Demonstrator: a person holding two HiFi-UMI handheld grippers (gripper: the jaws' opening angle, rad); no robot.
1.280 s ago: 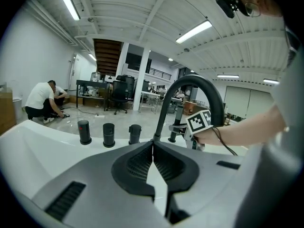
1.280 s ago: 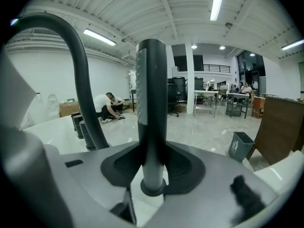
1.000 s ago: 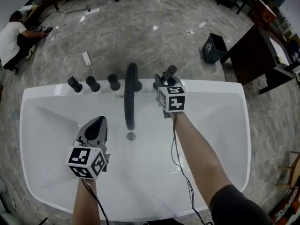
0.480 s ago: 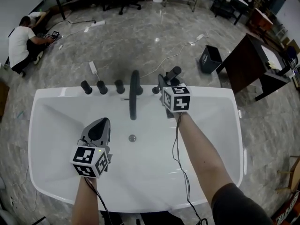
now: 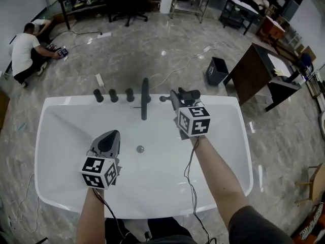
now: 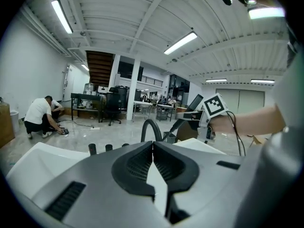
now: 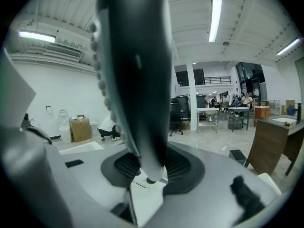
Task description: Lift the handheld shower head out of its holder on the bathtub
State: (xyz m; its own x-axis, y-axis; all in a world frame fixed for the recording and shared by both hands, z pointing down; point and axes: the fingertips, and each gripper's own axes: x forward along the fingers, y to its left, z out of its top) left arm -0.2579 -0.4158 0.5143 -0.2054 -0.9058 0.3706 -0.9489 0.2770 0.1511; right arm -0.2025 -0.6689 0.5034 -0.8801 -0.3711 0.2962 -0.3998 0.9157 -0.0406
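So, tub point(image 5: 66, 101): white, fills most of the head view, standing on a grey marble-look floor.
Far edge of the tub: dark arched spout point(image 5: 144, 98) around the middle, three dark knobs point(image 5: 114, 95) in a row to its left, and a small dark fitting point(image 5: 163, 98) just right of the spout. I can't tell for sure if that's the holder.
Drain point(image 5: 140, 149): in the tub bottom, on the near side of the spout.
Shower head point(image 7: 133, 80): dark and long, standing upright in the right tool, over the tub's far edge just right of that small fitting. From the head view it's a dark bar point(image 5: 190, 94) poking out past the tool.
Right tool point(image 5: 180, 98): pinching the shower head low on its handle, one jaw on each side. The handle's bottom tip peeks out just under the grip in the right tool view.
Left tool point(image 5: 109, 136): jaws pressed together, nothing in them, hanging over the left half of the tub, well apart from the fittings.
Cable point(image 5: 189, 172): thin and black, running along the right forearm.
Floor beyond the tub: a person point(image 5: 23, 52) crouching far left, a dark bin point(image 5: 217, 71) and a brown desk point(image 5: 254, 75) off to the right.
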